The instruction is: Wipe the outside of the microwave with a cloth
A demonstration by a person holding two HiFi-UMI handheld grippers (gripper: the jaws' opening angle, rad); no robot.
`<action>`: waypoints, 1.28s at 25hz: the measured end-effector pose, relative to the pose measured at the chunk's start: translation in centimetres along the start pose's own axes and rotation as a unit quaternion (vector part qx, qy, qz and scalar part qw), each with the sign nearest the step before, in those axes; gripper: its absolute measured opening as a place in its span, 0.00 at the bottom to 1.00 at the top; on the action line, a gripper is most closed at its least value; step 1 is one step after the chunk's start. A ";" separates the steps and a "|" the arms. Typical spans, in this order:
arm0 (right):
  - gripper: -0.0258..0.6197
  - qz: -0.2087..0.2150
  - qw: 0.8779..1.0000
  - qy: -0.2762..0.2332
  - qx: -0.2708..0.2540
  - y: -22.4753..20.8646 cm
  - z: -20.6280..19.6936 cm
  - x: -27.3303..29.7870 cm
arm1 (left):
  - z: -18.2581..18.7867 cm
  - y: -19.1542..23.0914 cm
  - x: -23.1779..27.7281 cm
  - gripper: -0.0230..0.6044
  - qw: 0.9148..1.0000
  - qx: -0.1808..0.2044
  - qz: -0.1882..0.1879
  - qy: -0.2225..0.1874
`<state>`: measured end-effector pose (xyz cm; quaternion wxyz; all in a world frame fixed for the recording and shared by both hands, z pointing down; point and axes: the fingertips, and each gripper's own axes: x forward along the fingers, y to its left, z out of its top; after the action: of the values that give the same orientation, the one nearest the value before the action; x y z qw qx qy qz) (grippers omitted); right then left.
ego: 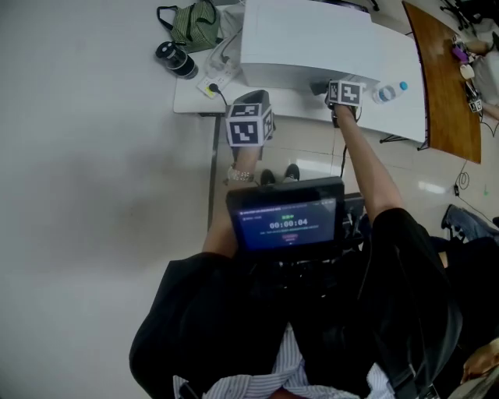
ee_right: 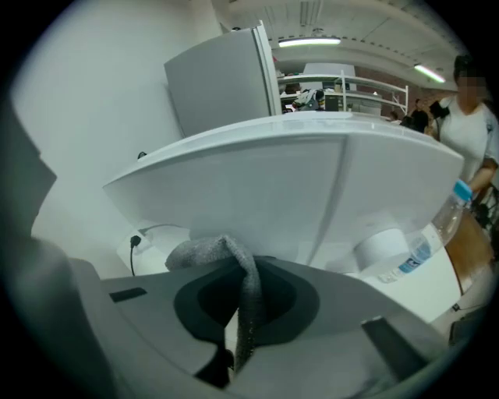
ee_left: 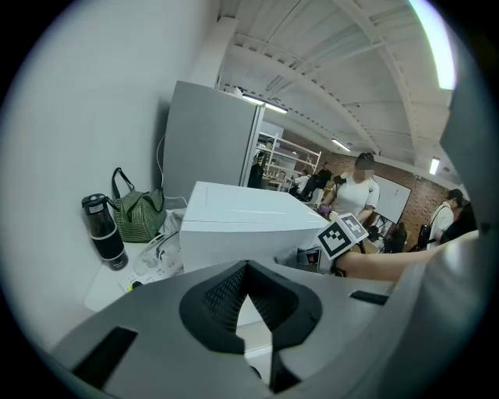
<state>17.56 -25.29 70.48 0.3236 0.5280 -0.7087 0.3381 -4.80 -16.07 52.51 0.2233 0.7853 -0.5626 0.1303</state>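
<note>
The white microwave (ego: 304, 39) stands on a white table (ego: 405, 93) against the wall; it also shows in the left gripper view (ee_left: 242, 226) and fills the right gripper view (ee_right: 296, 187). My right gripper (ego: 340, 87) is at the microwave's front lower edge, shut on a grey cloth (ee_right: 214, 253) that bunches out of the jaws against the white casing (ee_right: 238, 269). My left gripper (ego: 249, 100) hangs in front of the table's left part, short of the microwave. Its jaws (ee_left: 248, 269) are shut with nothing in them.
A black bottle (ego: 175, 60), a striped green bag (ego: 193, 23) and a power strip (ego: 210, 82) lie left of the microwave. A clear water bottle (ego: 387, 92) stands at its right. A brown table (ego: 444, 86) is further right. People stand in the background (ee_left: 359, 191).
</note>
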 end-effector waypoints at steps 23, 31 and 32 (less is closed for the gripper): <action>0.06 0.106 0.981 0.016 -0.160 21.0 -2.5 10.4 | -3.4 7.1 -8.8 0.02 0.991 -0.026 0.129 0.009; 0.06 -0.022 0.993 -0.007 -0.114 7.3 -2.7 7.6 | -3.6 5.6 -6.3 0.02 0.996 -0.020 0.083 0.004; 0.06 -0.029 0.994 -0.009 -0.101 5.3 -2.8 7.4 | -3.1 5.0 -5.4 0.02 0.997 -0.015 0.075 0.003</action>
<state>10.99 -25.74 77.39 0.3787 0.5160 -0.7264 0.2505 -11.14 -11.36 53.78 0.2266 0.7369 -0.6212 0.1405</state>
